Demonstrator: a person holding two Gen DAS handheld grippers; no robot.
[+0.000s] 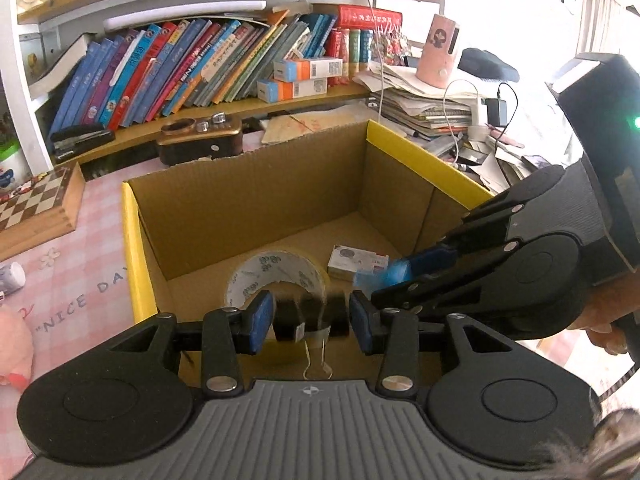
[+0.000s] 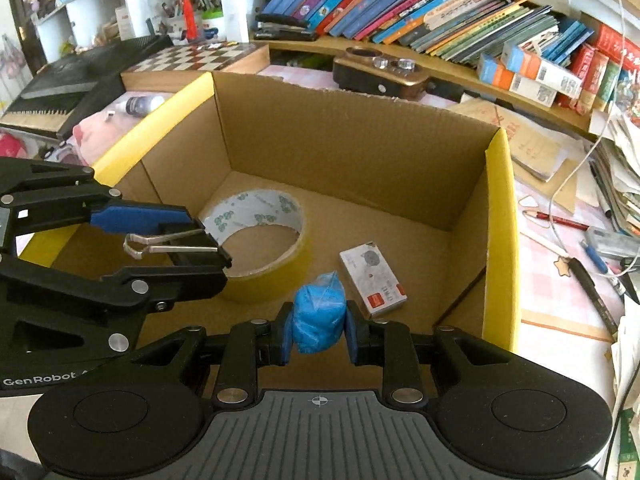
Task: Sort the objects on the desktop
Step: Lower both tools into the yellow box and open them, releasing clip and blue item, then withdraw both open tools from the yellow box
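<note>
Sorting was well underway, by the look of it: two things already lay on the floor of the cardboard box (image 2: 352,128), and both grippers hung over its near edge with more to deliver. The left gripper (image 1: 311,316) was clamped on a black binder clip (image 1: 310,318), its wire handles pointing back toward the camera; in the right wrist view the same binder clip (image 2: 192,246) sat pinched between the blue pads, poised above the box's left half. The right gripper (image 2: 319,330) was squeezed shut on a blue plastic-wrapped bundle (image 2: 319,316), what it was exactly I couldn't tell.

Just beyond the left gripper's fingertips, a roll of yellow packing tape (image 2: 256,240) rested flat on the box floor. Ahead and a little right of the right gripper lay a small white-and-red carton (image 2: 372,280), near the tape but apart from it.

Left to do, I judged: dropping both held items in. Out past the box's right wall, a red pencil (image 2: 556,219) and pens were strewn on the pink desk mat; off to its left, a small bottle (image 2: 144,104) lay beside the chessboard (image 2: 192,58). Whether those counted, nobody could say.
</note>
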